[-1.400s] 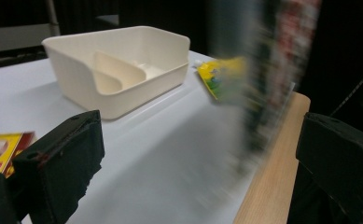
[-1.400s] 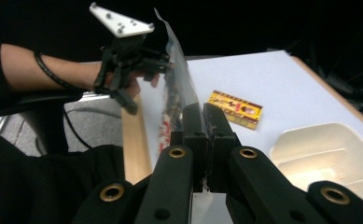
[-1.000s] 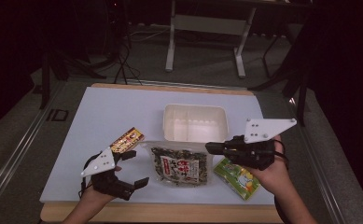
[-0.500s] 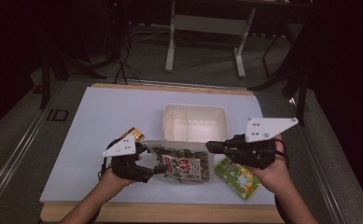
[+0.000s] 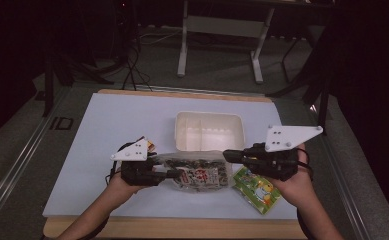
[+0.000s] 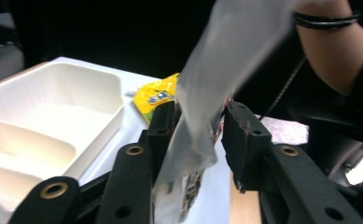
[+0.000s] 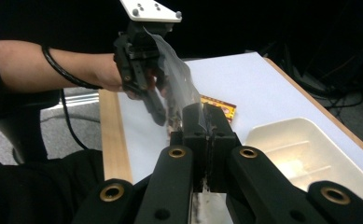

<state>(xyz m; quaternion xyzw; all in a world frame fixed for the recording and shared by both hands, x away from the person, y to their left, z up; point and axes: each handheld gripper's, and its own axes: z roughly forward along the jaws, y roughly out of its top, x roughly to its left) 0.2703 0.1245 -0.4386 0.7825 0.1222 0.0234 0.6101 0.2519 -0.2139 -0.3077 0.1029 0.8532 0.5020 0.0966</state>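
Observation:
A clear snack bag (image 5: 202,175) with dark contents and a red label hangs between my two grippers near the table's front. My left gripper (image 5: 174,174) has just been closing, and its jaws now pinch the bag's left end. In the left gripper view the film (image 6: 226,60) rises between the jaws of that gripper (image 6: 198,126). My right gripper (image 5: 228,156) is shut on the bag's right edge; in the right gripper view its jaws (image 7: 205,114) meet on the film (image 7: 177,74), with the left gripper (image 7: 158,114) beyond.
A white divided tray (image 5: 209,116) stands just behind the bag. A green-yellow packet (image 5: 256,189) lies under my right hand. An orange packet (image 5: 150,145) peeks out behind the left gripper's plate. The wooden front edge (image 5: 182,227) is close to both hands.
My left gripper moved right from the table's front left to the bag's left end, and its jaws closed on it. The right gripper stayed in place, still gripping the bag.

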